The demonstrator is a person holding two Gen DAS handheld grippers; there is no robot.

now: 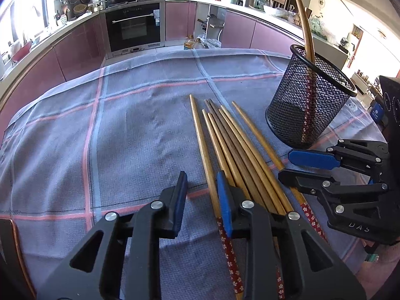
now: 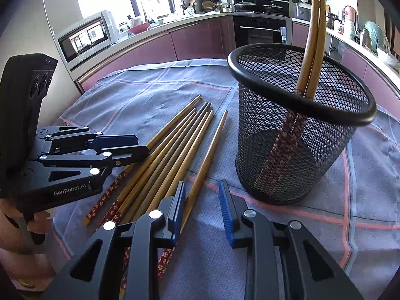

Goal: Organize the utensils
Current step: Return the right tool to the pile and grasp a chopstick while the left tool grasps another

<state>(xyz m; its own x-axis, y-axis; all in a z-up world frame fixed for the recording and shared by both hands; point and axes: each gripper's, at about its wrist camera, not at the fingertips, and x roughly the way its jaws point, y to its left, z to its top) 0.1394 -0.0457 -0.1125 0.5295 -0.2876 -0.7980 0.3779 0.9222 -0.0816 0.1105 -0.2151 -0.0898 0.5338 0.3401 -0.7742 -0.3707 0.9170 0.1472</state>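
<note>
Several wooden chopsticks (image 1: 232, 145) with red flowered ends lie side by side on the checked cloth; they also show in the right wrist view (image 2: 175, 150). A black mesh holder (image 1: 307, 102) stands upright to their right, with two chopsticks (image 2: 313, 37) leaning in it; the holder also shows in the right wrist view (image 2: 297, 130). My left gripper (image 1: 202, 182) is open and empty, low over the left edge of the bundle. My right gripper (image 2: 202, 195) is open and empty, over the rightmost chopstick, just before the holder; it also shows in the left wrist view (image 1: 287, 163).
The blue-grey cloth (image 1: 100, 130) with pink lines covers the table. Pink kitchen cabinets and a black oven (image 1: 132, 27) stand beyond the far edge. A microwave (image 2: 85, 37) sits to the far left in the right wrist view.
</note>
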